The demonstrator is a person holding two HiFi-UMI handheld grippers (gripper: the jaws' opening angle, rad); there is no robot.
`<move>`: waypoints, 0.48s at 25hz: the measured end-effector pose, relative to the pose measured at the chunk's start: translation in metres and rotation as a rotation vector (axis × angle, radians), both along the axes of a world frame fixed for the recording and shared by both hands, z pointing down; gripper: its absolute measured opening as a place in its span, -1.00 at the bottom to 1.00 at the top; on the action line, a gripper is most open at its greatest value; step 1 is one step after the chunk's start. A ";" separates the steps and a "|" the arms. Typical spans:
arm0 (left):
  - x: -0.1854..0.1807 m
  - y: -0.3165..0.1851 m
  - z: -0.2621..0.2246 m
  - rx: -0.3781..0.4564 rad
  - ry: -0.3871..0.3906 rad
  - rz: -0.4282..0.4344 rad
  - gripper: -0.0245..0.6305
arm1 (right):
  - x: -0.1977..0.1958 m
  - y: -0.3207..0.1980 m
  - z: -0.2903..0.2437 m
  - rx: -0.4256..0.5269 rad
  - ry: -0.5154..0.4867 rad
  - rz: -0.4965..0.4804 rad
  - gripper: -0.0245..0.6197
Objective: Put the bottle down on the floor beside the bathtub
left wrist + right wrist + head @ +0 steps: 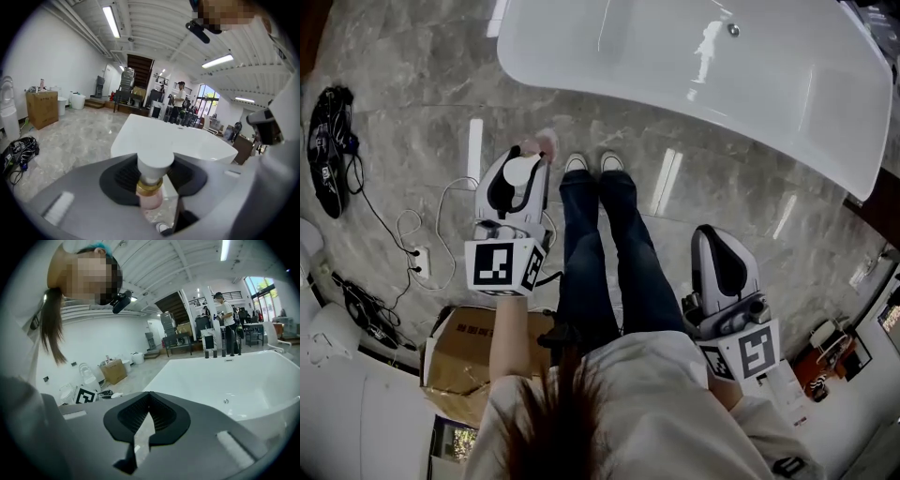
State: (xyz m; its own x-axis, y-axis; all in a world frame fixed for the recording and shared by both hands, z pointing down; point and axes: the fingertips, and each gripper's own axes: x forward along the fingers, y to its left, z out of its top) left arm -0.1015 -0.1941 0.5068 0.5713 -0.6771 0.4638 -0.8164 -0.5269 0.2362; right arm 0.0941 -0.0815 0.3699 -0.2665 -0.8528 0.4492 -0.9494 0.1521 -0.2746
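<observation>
A small bottle [151, 197] with a pink body, a gold ring and a white cap sits between the jaws of my left gripper [154, 174], which is shut on it. In the head view that gripper [530, 161] hangs over the marble floor, left of the person's shoes, with the bottle's pink end [542, 144] poking out past its tips. The white bathtub [703, 66] lies a little beyond it, and it also fills the middle of both gripper views as the bathtub [178, 140] and the bathtub [234, 380]. My right gripper [713, 234] hangs by the person's right leg, shut, and in its own view the right gripper [149, 401] holds nothing.
The person's legs and white shoes [592, 162] stand between the grippers. A cardboard box [473, 361], a power strip with cables [422, 253] and a black bundle [328, 141] lie at the left. Other people [179, 99] stand far behind the tub.
</observation>
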 end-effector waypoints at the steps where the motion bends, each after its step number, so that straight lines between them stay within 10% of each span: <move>1: -0.002 0.000 0.010 -0.009 -0.003 0.004 -0.30 | -0.004 0.001 0.002 -0.003 -0.007 0.008 -0.93; 12: -0.010 -0.005 0.123 -0.055 -0.050 0.027 -0.30 | -0.038 0.015 0.050 -0.068 -0.046 0.031 -0.93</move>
